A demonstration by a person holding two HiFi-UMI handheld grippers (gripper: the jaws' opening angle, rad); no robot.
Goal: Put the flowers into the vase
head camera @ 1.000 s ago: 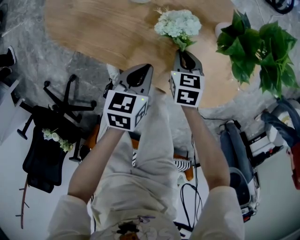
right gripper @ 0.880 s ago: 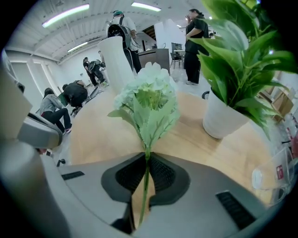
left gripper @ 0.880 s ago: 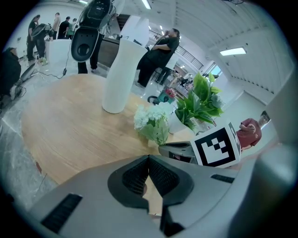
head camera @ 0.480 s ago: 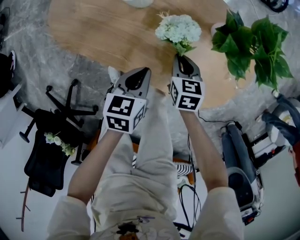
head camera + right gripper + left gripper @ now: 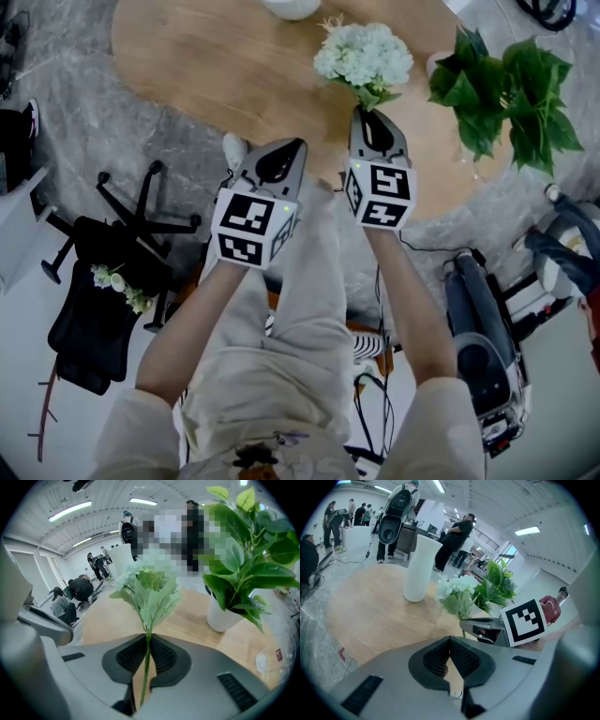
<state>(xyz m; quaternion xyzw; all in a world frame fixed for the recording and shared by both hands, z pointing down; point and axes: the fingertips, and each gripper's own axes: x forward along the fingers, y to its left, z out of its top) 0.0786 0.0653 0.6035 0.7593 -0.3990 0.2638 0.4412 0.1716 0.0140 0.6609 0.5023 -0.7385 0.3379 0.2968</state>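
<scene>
A bunch of pale white-green flowers (image 5: 364,56) with green leaves stands up from my right gripper (image 5: 369,114), whose jaws are shut on the thin green stem (image 5: 147,660); the flower head (image 5: 149,587) fills the middle of the right gripper view. The tall white vase (image 5: 420,567) stands upright on the round wooden table (image 5: 234,66), far across it; only its base (image 5: 291,7) shows at the top of the head view. My left gripper (image 5: 277,161) hangs beside the right one over the table's near edge, its jaws (image 5: 450,641) shut with nothing between them.
A potted green plant (image 5: 506,89) in a white pot (image 5: 224,616) stands at the table's right. On the floor lie a black office chair (image 5: 103,262) with small flowers on it at the left and a vacuum-like machine (image 5: 483,328) with cables at the right. People stand in the background.
Both grippers have risen a little, the right one carrying the flowers up and slightly farther over the table. The vase base has come into the head view.
</scene>
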